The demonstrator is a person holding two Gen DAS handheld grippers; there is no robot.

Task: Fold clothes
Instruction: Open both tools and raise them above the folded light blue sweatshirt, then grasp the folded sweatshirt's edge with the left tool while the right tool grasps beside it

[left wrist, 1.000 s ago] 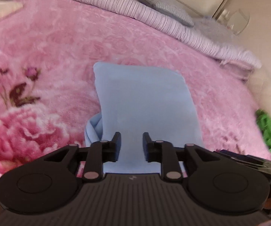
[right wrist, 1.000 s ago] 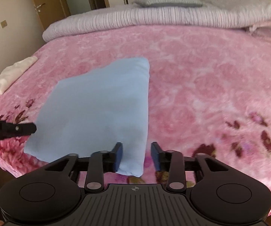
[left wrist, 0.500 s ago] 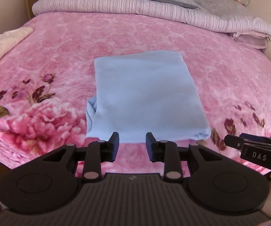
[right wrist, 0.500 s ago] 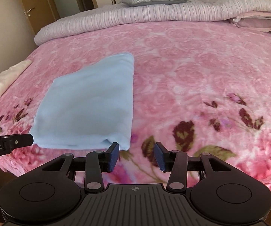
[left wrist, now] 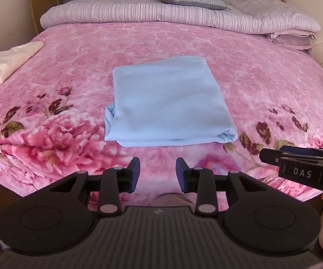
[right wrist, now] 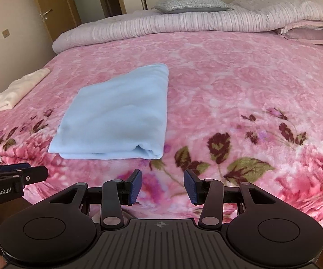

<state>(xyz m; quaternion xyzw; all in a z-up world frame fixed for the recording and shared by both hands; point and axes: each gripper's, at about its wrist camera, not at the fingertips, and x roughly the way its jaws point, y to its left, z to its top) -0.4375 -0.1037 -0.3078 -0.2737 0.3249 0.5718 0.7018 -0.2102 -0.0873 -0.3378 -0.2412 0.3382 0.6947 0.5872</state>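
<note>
Folded light-blue garment (left wrist: 169, 103), apparently soft, light and limp, best pinched at its layered near corners; left gripper (left wrist: 157, 172) opening, right gripper (right wrist: 162, 187) parted, both empty.

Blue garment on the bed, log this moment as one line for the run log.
stage: fold done | blue garment: folded flat on pink blanket | left tongs: opening, empty | right tongs: open, empty | both clear of cloth
</note>
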